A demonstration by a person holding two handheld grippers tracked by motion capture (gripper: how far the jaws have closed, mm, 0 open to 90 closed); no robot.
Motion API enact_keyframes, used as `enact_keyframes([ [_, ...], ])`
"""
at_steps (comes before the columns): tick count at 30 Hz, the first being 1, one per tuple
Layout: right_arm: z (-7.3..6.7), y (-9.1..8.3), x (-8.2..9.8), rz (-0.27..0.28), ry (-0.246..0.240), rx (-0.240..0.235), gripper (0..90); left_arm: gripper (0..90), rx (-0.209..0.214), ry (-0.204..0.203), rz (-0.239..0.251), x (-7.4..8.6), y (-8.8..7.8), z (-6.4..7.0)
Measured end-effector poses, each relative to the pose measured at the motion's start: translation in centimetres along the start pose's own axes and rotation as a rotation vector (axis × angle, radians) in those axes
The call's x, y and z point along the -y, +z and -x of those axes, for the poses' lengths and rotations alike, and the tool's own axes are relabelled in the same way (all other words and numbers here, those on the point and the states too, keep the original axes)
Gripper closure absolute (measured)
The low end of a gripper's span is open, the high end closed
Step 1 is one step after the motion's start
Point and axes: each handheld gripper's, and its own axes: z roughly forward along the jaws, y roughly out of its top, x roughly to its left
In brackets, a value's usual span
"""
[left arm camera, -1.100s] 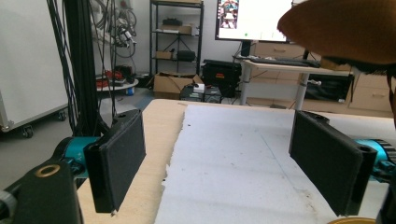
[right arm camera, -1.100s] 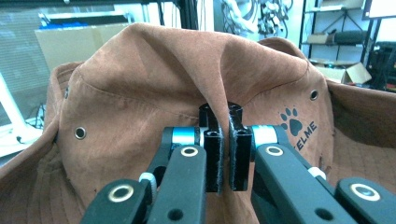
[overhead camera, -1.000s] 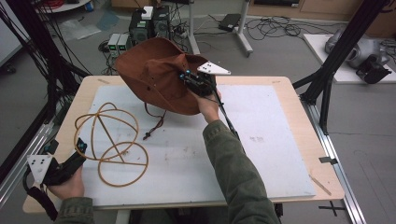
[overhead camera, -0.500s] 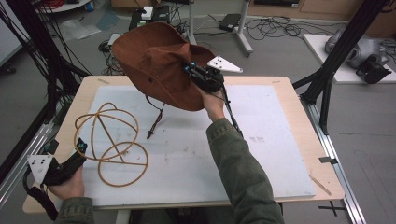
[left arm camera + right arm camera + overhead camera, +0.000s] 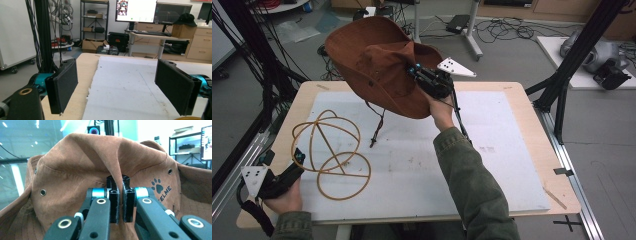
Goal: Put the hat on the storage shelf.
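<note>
At the lower left of the high view the left hand-held gripper rests low at the near corner of the pale wooden surface, a hand wrapped around its black body and a grey three-cornered plate on top. In the left gripper view its two black jaws stand wide apart, with nothing but the white sheet between them. Just beside its tips in the high view lies a tan wire frame of crossing hoops, shaped like an open ball, sitting on that white sheet which covers most of the surface. Toward the upper middle of the high view a soft brown suede brimmed hat hangs in the air, clear of the surface, tilted so its crown faces up and to the left; a dark chin cord dangles from it down to the sheet. At the hat's right edge the right hand-held gripper bites into it, held by a hand at the end of an olive-green sleeve that reaches up from the bottom edge. In the right gripper view the jaws are pinched nearly together on a fold of the brown hat, with a paw-print mark at the right.
</note>
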Motion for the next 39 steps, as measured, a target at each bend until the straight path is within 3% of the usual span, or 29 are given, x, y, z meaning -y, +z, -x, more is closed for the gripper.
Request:
enact_keyframes([
  [5, -1.1, -0.1, -0.6, 0.018, 0.003, -0.035, 87.8, 18.8, 0.000, 0.002, -0.002, 0.0, 0.0, 0.0],
  [8, -2.1, 0.0, -1.1, 0.034, 0.032, -0.077, 87.8, 18.8, -0.001, 0.001, -0.002, 0.0, 0.0, 0.0],
  [12, -3.2, 0.3, -1.5, 0.048, 0.030, -0.118, 87.8, 18.8, -0.002, 0.001, -0.001, 0.0, 0.0, 0.0],
  [15, -4.6, 0.7, -1.8, 0.035, 0.025, -0.175, 87.7, 18.8, -0.003, 0.003, -0.003, 0.1, 0.0, -0.1],
  [24, -7.4, 1.6, -1.9, 0.024, 0.037, -0.280, 87.7, 18.8, -0.002, 0.002, -0.004, 0.1, 0.0, -0.1],
  [30, -10.4, 2.2, -1.9, 0.004, 0.014, -0.386, 87.7, 18.8, -0.003, 0.001, -0.005, 0.1, 0.0, -0.2],
  [39, -12.7, 2.7, -1.6, -0.021, 0.002, -0.472, 87.6, 18.8, -0.005, -0.004, -0.004, 0.1, 0.0, -0.3],
])
